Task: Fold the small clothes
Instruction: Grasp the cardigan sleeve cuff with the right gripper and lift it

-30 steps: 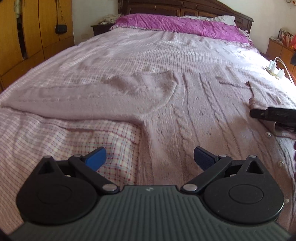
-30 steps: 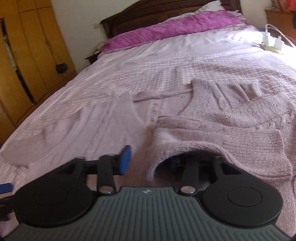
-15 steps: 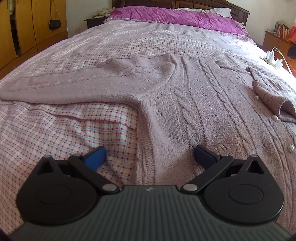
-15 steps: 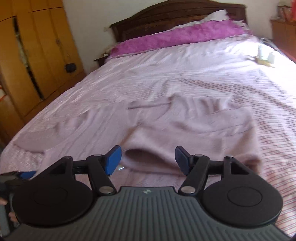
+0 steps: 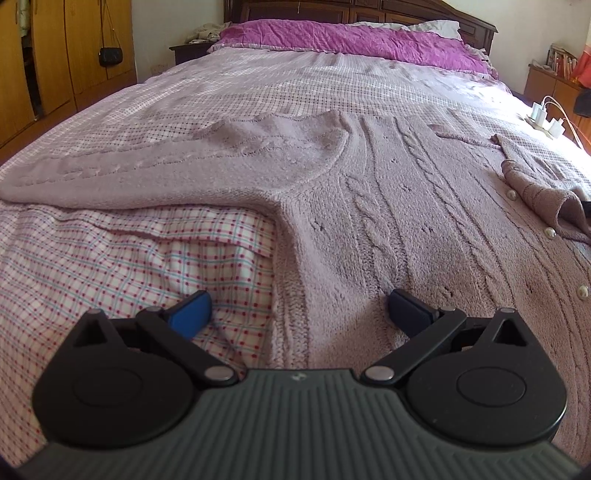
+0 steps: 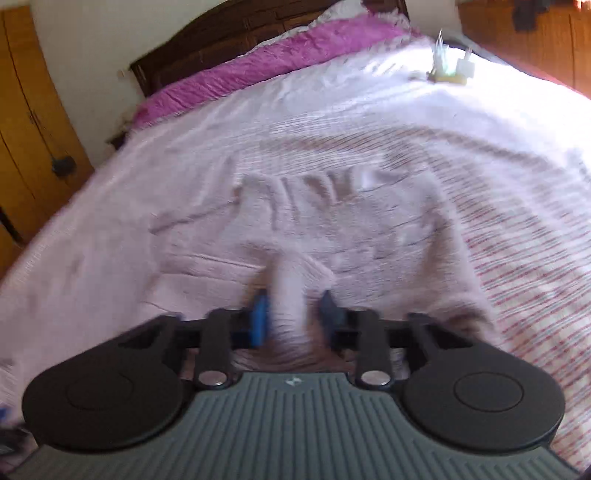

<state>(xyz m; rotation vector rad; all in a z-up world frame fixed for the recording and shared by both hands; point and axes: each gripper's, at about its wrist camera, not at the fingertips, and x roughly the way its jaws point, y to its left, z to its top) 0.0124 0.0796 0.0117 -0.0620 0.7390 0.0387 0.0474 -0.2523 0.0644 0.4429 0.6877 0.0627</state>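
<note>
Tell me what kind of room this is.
Most likely a home bedroom: a large bed with a checked bedspread, a dark wooden headboard behind a purple pillow, and a wooden wardrobe alongside.

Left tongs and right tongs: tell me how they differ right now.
The left tongs stand wide open and grip nothing; the right tongs are nearly closed on a fold of the knitted cardigan. The left tongs straddle the cardigan's side edge, one finger over the checked sheet, the other over the knit; the right tongs sit wholly over the knit. The left view is sharp, the right is blurred. Both have blue pads and low, forward poses over the bed.
</note>
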